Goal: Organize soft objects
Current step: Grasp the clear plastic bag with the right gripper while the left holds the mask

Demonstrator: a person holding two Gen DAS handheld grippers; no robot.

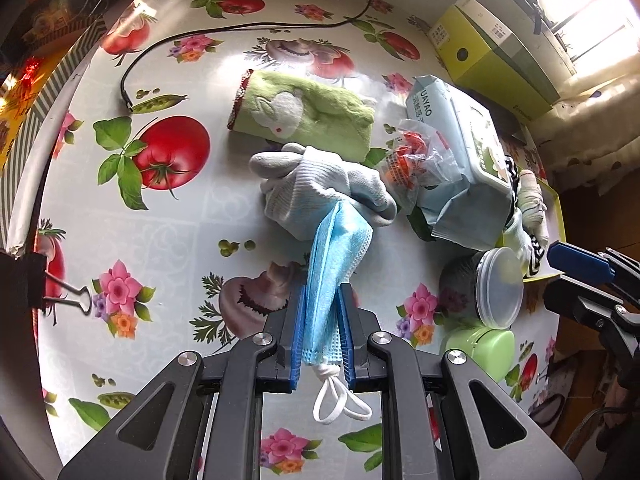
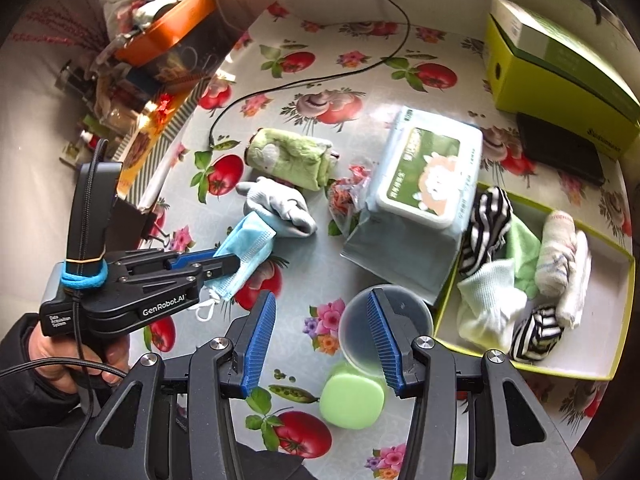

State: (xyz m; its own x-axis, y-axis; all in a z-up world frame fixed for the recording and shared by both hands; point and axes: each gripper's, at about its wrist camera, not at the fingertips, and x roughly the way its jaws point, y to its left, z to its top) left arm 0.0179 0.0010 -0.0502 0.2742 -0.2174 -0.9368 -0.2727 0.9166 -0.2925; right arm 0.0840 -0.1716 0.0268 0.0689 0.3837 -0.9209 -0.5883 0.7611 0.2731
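My left gripper [image 1: 323,292] is shut on a folded blue face mask [image 1: 334,256], held just above the table; its white ear loops hang down. It shows in the right wrist view [image 2: 230,262] with the mask [image 2: 248,240]. The mask's far end touches grey-white gloves [image 1: 320,192] [image 2: 280,204]. A rolled green towel [image 1: 304,114] [image 2: 292,154] lies behind them. My right gripper [image 2: 322,300] is open and empty above a clear tub [image 2: 384,320]. A shallow green-rimmed box [image 2: 600,360] at right holds several rolled socks and cloths [image 2: 484,224].
A wet-wipes pack [image 2: 424,184] [image 1: 460,152] and a crinkled snack wrapper [image 2: 344,196] lie mid-table. A green lidded jar [image 2: 352,400], a yellow-green carton [image 2: 560,76], a black cable [image 2: 304,80] and a binder clip [image 1: 68,296] are about. Clutter stands off the left edge.
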